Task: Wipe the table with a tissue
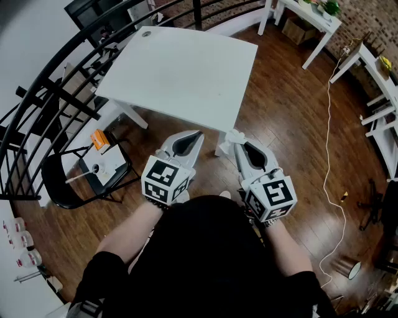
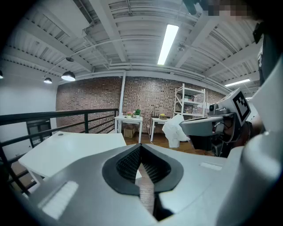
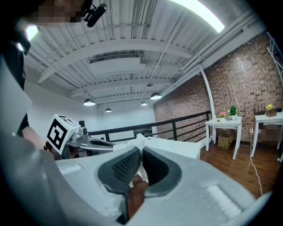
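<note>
A bare white table [image 1: 180,71] stands just ahead of both grippers; its near corner is close to their tips. My right gripper [image 1: 239,143] is shut on a crumpled white tissue [image 1: 234,136] that sticks out past the jaw tips. In the right gripper view the tissue [image 3: 138,142] shows pinched at the tips, with the table [image 3: 179,148] behind it. My left gripper [image 1: 197,134] is shut with nothing in it; its jaws meet in the left gripper view [image 2: 140,146]. From there the tissue [image 2: 174,130] hangs at the right gripper [image 2: 207,129].
A black railing [image 1: 56,93] curves along the left. A black chair [image 1: 74,177] with a white box and an orange item stands at the left. White side tables [image 1: 311,18] and shelving [image 1: 382,105] line the far right. A white cable [image 1: 329,155] trails over the wooden floor.
</note>
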